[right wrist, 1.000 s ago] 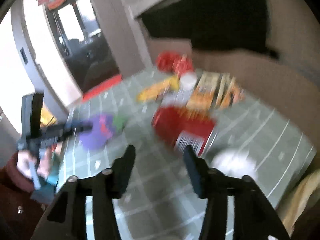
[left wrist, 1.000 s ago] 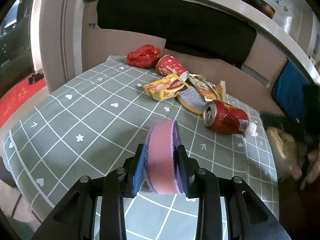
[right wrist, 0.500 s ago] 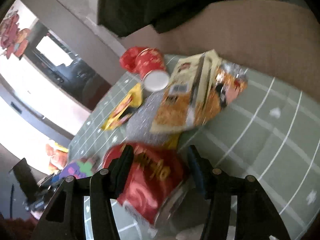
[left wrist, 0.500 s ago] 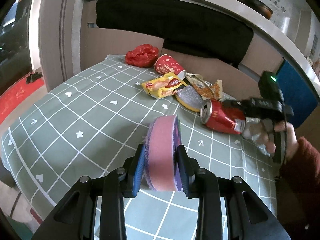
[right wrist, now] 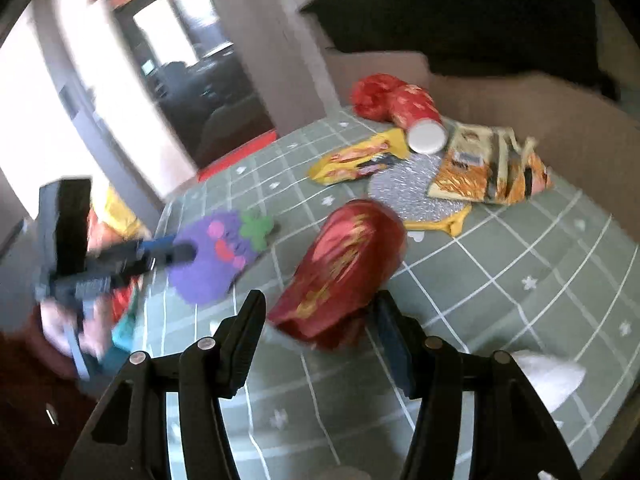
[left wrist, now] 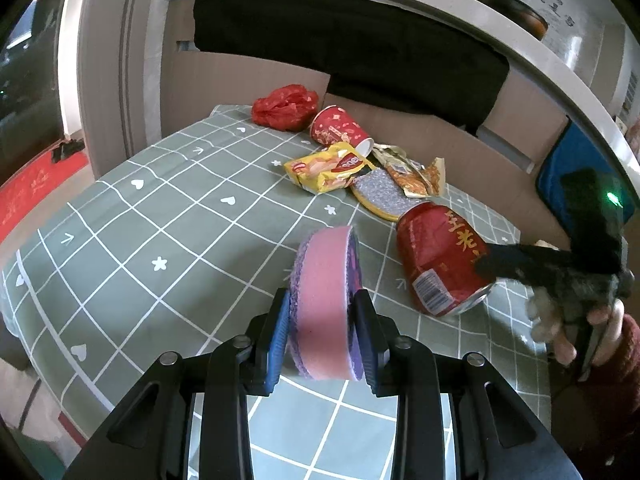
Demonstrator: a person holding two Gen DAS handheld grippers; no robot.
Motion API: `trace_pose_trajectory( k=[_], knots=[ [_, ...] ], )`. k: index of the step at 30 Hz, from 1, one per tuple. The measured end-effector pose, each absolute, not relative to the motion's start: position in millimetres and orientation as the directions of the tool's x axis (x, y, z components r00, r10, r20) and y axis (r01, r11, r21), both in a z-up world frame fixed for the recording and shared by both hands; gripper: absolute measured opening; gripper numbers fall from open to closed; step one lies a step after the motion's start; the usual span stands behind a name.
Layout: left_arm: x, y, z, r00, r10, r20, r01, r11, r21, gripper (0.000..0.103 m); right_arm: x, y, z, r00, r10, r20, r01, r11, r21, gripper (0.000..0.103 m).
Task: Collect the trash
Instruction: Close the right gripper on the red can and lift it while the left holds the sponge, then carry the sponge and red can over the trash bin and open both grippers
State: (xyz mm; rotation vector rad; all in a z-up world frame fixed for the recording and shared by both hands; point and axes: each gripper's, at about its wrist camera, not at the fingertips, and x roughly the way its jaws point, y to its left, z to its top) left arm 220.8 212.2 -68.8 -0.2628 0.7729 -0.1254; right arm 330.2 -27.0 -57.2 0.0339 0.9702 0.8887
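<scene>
My left gripper (left wrist: 324, 328) is shut on a pink sponge with purple faces (left wrist: 324, 292), held on edge above the green checked tablecloth (left wrist: 160, 220). The right wrist view shows the same sponge (right wrist: 216, 256) as a purple cartoon shape at the left. A red drink can (left wrist: 436, 256) lies tilted to the sponge's right. My right gripper (right wrist: 320, 320) straddles the lower end of the can (right wrist: 344, 264) with its jaws wide. Cloth shows between the left finger and the can. The picture is blurred.
Behind the can lie a silver and yellow pad (left wrist: 384, 196), an orange wrapper (left wrist: 416, 172), a yellow snack bag (left wrist: 326, 170), a red paper cup (left wrist: 338, 132) and a red plastic bag (left wrist: 286, 106). A white tissue (right wrist: 548, 376) lies near the table's right edge. A padded bench back stands behind.
My right gripper came in from the right and its fingers now straddle the can. The can has turned and tipped from where it lay. My left gripper and the sponge have stayed still.
</scene>
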Motion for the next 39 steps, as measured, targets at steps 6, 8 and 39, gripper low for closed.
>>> trace_pose_trajectory(
  k=[6, 8, 39],
  knots=[
    [220, 214, -70, 0.709, -0.205, -0.675, 0.013, 0.960, -0.278, 0.034, 367, -4, -89, 0.155, 0.667, -0.729, -0.531, 0.678, 0.508, 0.056],
    [221, 214, -70, 0.707, -0.206, -0.677, 0.008, 0.959, -0.283, 0.034, 364, 0, -89, 0.162, 0.679, -0.716, -0.536, 0.670, 0.513, 0.048],
    [243, 153, -74, 0.680, -0.212, -0.702, 0.072, 0.972, -0.224, 0.031, 250, -48, -67, 0.431, 0.417, -0.800, -0.638, 0.768, 0.057, 0.051]
  ],
)
